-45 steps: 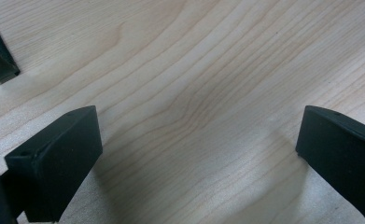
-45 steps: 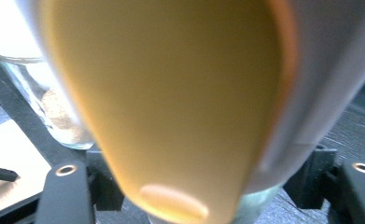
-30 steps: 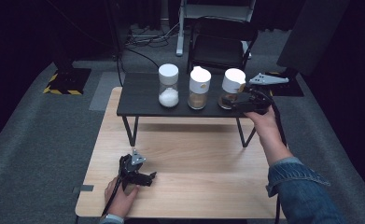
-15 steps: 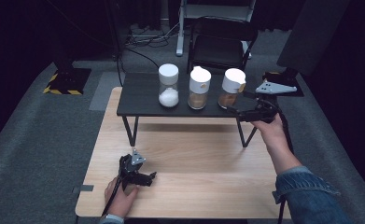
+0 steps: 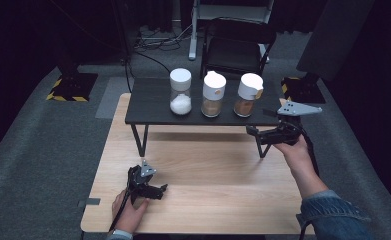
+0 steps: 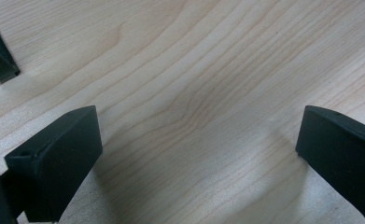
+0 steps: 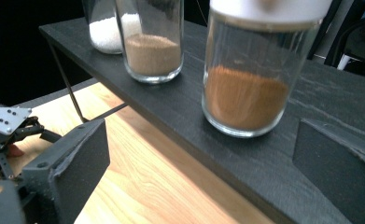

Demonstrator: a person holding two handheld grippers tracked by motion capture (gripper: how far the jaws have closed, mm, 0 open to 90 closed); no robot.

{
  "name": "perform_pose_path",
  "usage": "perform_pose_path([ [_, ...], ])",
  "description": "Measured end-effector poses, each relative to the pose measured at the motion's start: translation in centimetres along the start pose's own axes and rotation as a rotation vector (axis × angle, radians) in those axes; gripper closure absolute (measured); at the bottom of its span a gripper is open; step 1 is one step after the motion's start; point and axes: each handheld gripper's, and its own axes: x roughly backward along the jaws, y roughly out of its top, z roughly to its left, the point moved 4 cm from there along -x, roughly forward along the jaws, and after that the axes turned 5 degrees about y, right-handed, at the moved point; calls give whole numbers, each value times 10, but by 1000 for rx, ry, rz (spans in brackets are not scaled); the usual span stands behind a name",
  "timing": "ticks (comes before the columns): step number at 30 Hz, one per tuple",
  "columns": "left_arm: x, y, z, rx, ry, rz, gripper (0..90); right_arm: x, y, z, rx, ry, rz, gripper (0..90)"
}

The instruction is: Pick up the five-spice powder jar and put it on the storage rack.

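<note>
Now R gripper (image 5: pixel 253 134) wide open, empty, near brown jar (image 5: pixel 248 95).

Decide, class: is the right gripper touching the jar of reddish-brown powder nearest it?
Apart. In the right gripper view, the right gripper has its jaws wide open with bare dark shelf between them and the jar, which stands beyond them.

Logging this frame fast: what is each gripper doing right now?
Left gripper: open, empty, low over the wooden table.
Right gripper: open, empty, beside the jar of brown powder.
</note>
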Motion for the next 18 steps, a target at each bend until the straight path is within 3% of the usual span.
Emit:
perform_pose_path([
  [18, 0, 0, 0, 0, 0, 0, 2, 3, -55, 8, -9, -9, 30, 35],
])
